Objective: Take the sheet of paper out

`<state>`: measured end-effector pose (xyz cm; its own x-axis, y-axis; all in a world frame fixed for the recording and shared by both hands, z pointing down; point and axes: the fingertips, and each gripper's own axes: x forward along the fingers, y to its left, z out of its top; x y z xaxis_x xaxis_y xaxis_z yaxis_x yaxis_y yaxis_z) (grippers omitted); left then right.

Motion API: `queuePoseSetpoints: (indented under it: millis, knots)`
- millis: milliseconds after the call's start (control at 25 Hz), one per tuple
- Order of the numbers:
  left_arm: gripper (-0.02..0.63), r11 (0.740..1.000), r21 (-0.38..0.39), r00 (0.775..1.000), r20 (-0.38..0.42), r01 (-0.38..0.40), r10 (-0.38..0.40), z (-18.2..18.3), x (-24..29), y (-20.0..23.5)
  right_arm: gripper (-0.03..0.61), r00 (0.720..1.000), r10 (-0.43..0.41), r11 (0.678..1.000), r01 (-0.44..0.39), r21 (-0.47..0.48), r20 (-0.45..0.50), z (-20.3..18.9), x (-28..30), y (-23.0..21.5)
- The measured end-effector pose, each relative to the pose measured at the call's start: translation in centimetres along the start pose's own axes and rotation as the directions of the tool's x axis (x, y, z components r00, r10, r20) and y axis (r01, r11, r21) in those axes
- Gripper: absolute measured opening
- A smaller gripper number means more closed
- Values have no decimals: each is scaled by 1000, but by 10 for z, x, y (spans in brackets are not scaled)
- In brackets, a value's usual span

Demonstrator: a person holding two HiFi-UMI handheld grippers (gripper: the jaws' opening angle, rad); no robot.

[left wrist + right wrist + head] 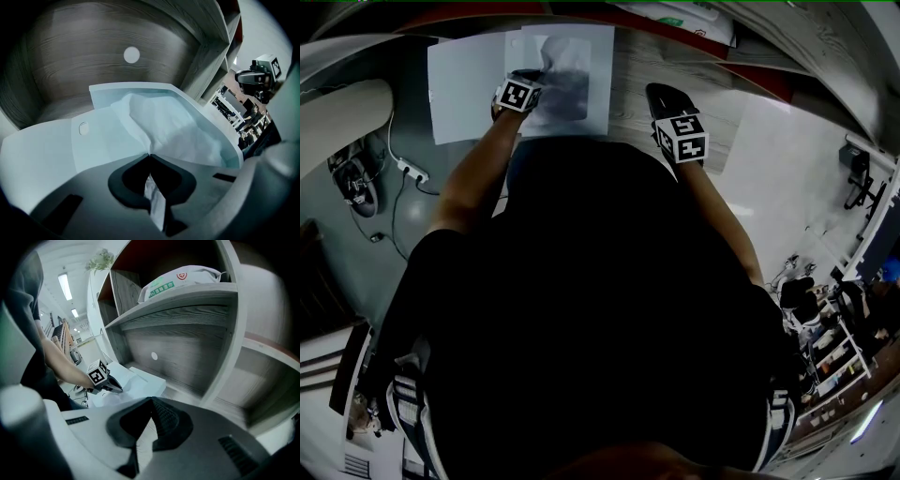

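The wooden shelf (636,70) is bearing a pale folder (42,150) in the upper left of the head view. The sheet of paper (173,129) is lying rumpled over that folder, at the centre of the left gripper view. The left gripper (150,155) is clenching the sheet's near edge. The right gripper (151,400) is hovering apart to the right, jaws closed on nothing.

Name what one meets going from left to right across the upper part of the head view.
Power strip on the floor → open folder flap → left gripper, shut on the sheet of paper → right gripper, shut with nothing in it.
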<state>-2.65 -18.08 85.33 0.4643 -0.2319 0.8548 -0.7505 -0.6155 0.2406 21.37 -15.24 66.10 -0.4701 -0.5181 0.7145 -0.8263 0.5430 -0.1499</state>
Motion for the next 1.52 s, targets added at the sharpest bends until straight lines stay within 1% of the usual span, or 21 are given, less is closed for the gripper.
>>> queuePoseSetpoints:
  millis: [160,320,480,760,960,1200,1360,1520]
  knots:
    - [25,1000,-6,1000,-6,8,-8,-1,1,0,12,1000,-10,1000,10,6,0,-2,-1,-5]
    - [25,1000,4,1000,6,1,-1,2,1,2,12,1000,-18,1000,18,12,0,-4,0,-9]
    - [25,999,-39,1000,-12,19,-20,-1,-4,0,12,1000,-20,1000,20,9,4,-2,0,-8]
    - [25,999,-42,999,-21,34,-35,1,-12,1,12,1000,-21,1000,21,8,8,1,2,-2]
    - [23,999,-36,1000,-16,22,-23,-2,-23,10,12,1000,-12,1000,12,7,13,4,4,7]
    - [23,999,-54,1000,-12,7,-8,-11,-44,21,12,1000,-14,1000,14,-5,21,9,8,12]
    - [23,998,-56,1000,10,-4,4,-17,-53,30,12,1000,-10,1000,11,-7,22,12,10,18]
    - [21,998,-68,1000,0,-19,19,-24,-63,37,12,1000,-9,1000,9,-7,25,13,12,23]
